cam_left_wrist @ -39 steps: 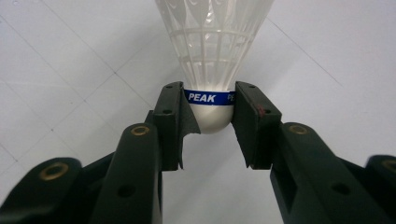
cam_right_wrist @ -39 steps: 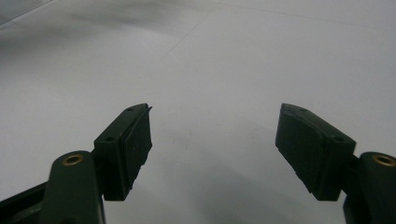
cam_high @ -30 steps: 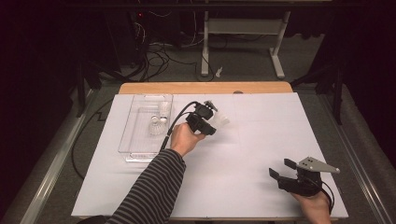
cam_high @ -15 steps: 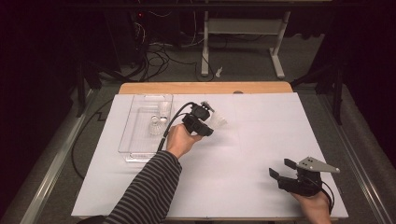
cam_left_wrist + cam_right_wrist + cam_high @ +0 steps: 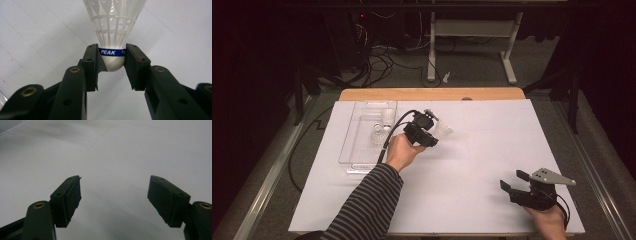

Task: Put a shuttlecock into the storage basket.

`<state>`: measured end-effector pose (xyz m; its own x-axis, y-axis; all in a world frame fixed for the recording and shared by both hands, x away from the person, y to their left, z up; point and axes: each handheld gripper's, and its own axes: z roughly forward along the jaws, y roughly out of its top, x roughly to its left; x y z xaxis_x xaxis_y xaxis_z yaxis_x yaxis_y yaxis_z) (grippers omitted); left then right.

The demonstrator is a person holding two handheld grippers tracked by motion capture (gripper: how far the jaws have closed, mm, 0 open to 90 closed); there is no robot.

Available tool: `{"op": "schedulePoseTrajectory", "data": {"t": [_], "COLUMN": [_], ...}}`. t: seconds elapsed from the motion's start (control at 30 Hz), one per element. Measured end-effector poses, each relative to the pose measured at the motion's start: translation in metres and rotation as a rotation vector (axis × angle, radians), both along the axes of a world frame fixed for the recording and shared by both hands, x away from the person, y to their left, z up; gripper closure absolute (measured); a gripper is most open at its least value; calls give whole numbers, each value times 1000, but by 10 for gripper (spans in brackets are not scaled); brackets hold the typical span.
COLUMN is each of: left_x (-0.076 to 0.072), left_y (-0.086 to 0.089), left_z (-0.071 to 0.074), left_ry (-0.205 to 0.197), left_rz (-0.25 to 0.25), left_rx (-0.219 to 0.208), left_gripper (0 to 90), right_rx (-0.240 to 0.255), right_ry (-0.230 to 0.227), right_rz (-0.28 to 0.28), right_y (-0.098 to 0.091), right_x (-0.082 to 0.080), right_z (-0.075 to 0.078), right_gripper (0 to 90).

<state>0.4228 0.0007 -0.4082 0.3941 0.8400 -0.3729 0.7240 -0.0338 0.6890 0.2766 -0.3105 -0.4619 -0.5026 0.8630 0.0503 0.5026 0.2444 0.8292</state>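
High view: left gripper (image 5: 430,131) held above the white sheet (image 5: 492,150) covering the table, toward the far left part, just right of the clear plastic tray (image 5: 354,150). White shuttlecock (image 5: 443,131) sticks out from its tip, skirt pointing right; against the white sheet its outline is faint and the cork cannot be made out here. Striped sleeve (image 5: 367,200) enters from the near edge; the hand covers most of the gripper body.

Left gripper view: shuttlecock (image 5: 113,32) pinched at the cork between the two black pads (image 5: 92,65), blue band reading "PEAK" level with the pad tops. Further lettering on the band is hidden behind the right-hand pad. Top of the skirt is cut off by the frame edge. Shuttlecock appears clear of the sheet, but this view alone does not settle it.

Tray sits by the far left corner of the sheet. Two small pale objects inside, possibly more shuttlecocks (image 5: 380,131); too small and washed out to be sure.

Right gripper (image 5: 516,182) rests near the near right corner, grey three-cornered plate on top, hand partly cut off by the bottom edge. Right gripper view: jaws spread wide, bare white sheet between them (image 5: 113,192).
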Motion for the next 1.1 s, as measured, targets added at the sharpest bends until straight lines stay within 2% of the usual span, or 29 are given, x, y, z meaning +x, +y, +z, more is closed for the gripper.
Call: {"op": "schedulePoseTrajectory", "data": {"t": [1.1], "left_x": [-17], "left_y": [17], "left_z": [8], "left_ry": [-18], "left_rz": [5], "left_rx": [-20], "left_gripper": [649], "right_rx": [-2], "right_ry": [-1], "right_rz": [1], "right_y": [0], "right_x": [0], "right_z": [0], "right_gripper": [275]}}
